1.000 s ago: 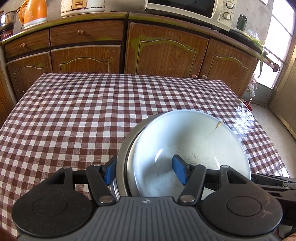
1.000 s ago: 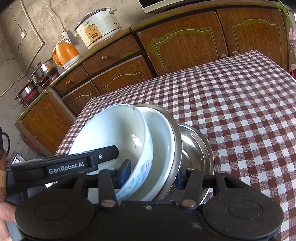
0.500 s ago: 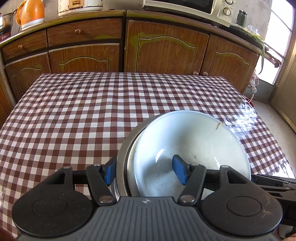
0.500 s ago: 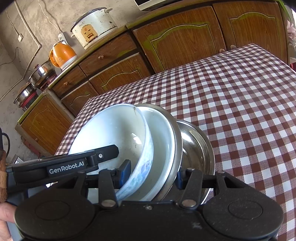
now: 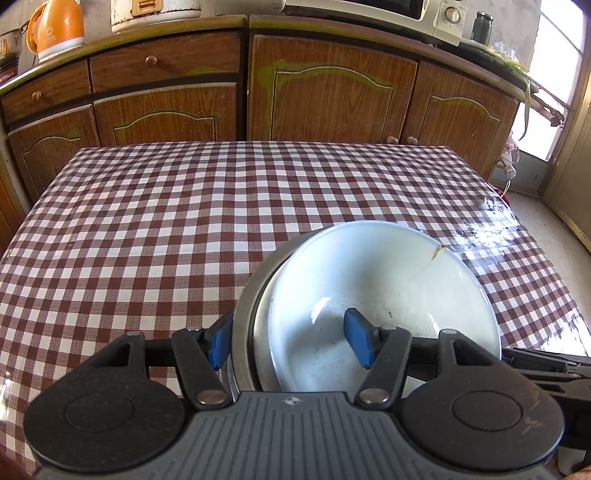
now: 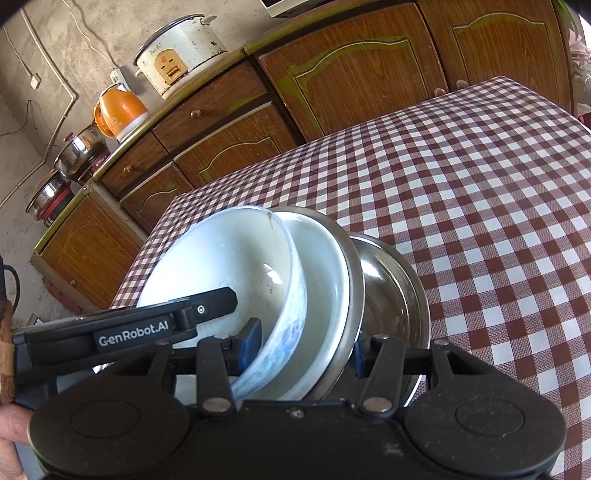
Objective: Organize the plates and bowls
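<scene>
A stack of dishes is held tilted on edge above the checked table (image 5: pixel 184 221). A cracked white bowl (image 5: pixel 384 295) sits in a white plate with a metal rim (image 6: pixel 325 280), backed by a steel bowl (image 6: pixel 391 295). My left gripper (image 5: pixel 288 343) is shut on the stack's near rim, one blue pad inside the white bowl (image 6: pixel 221 266) and one outside the metal rim (image 5: pixel 242 321). My right gripper (image 6: pixel 303 343) is shut on the white bowl and plate; its right finger lies between plate and steel bowl. The left gripper's body (image 6: pixel 129 332) crosses the right wrist view.
Brown wooden cabinets (image 5: pixel 332 88) stand beyond the table's far edge. On the counter are an orange kettle (image 6: pixel 120 110), a white rice cooker (image 6: pixel 177 55) and a microwave (image 5: pixel 369 11). Steel pots (image 6: pixel 74 155) sit at the far left. A doorway (image 5: pixel 554 74) opens at the right.
Both grippers and the held stack have shifted slightly back from the cabinets and tilted a little; the grips on the dishes are unchanged.
</scene>
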Demonstrator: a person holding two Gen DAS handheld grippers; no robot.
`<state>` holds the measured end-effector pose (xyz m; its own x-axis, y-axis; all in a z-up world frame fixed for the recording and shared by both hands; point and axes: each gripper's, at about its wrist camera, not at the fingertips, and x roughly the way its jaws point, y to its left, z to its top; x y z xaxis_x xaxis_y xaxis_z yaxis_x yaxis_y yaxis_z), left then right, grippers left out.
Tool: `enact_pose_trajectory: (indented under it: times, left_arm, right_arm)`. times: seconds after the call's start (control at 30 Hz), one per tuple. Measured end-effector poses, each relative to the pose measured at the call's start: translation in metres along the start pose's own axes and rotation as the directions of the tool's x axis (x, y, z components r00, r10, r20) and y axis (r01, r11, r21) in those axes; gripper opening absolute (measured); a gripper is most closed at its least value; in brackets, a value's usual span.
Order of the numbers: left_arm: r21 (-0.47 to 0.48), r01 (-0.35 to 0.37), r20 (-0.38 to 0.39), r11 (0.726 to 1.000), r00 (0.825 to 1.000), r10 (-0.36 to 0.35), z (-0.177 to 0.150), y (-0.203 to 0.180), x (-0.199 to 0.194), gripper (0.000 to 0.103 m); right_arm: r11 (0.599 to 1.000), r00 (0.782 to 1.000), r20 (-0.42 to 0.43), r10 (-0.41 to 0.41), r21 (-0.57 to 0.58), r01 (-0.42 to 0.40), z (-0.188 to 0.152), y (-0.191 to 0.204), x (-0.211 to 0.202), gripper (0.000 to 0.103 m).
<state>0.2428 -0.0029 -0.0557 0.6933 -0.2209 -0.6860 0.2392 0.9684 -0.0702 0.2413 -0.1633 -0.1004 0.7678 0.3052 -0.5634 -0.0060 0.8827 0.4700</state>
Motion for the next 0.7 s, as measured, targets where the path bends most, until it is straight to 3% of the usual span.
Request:
enact_pose_trajectory:
  times: [0.7]
  left_arm:
    - [0.011,-0.017,-0.024,1.000,1.000,0.017,0.000,0.002,0.017,0.062]
  right_arm:
    - [1.000,1.000,-0.021,0.010,0.021,-0.009,0.000,-0.009,0.017,0.058]
